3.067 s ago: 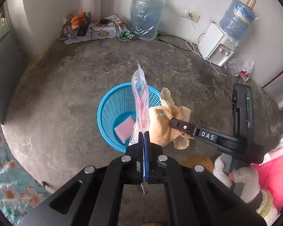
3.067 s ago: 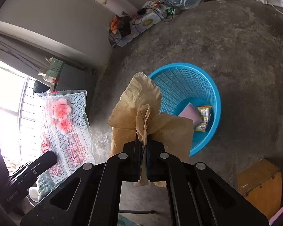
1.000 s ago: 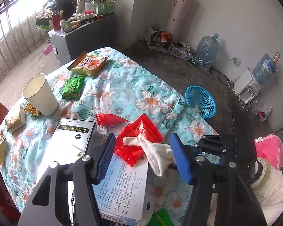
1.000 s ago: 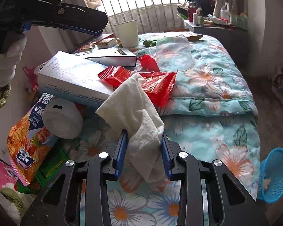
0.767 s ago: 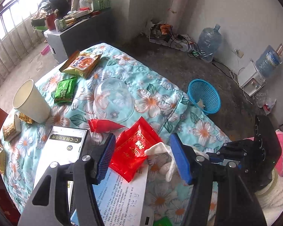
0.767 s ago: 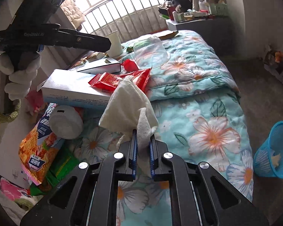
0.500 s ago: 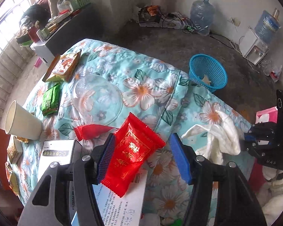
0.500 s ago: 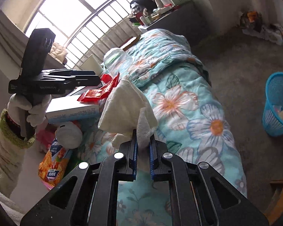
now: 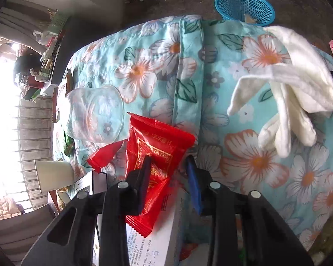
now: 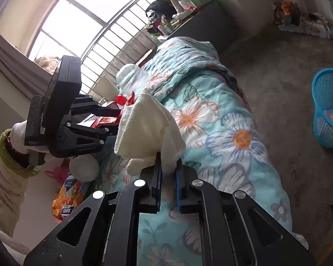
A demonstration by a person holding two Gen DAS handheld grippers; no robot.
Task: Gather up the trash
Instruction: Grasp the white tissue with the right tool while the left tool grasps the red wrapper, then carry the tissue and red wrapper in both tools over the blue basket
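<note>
Right tool (image 10: pixel 168 175) grips soft limp white cloth (image 10: pixel 148 128) by its bunched end; left tool (image 9: pixel 168 166), jaws just closing around light crinkly red wrapper (image 9: pixel 157 153), best pinched mid-body.

Quilt (image 9: pixel 211 77): turquoise, printed with white and orange flowers and dark green leaves.
Snack wrapper (image 9: pixel 153 155): glossy red with gold print and a zigzag edge.
Second, smaller wrapper (image 9: pixel 104 155): plain red.
Cloth (image 9: pixel 295 84): off-white, no pattern.
Basket (image 9: pixel 244 6): bright blue mesh.
Plastic bowl (image 9: pixel 93 113): clear, colourless.
Paper cup (image 9: pixel 53 173): cream.
Box (image 9: pixel 148 243): white with small dark print.
Floor (image 10: pixel 288 88): mottled grey-brown.
Gripper bodies: black, with blue pads (image 9: pixel 194 186).
Sleeve (image 10: pixel 4 190): cream knit, green cuff.
</note>
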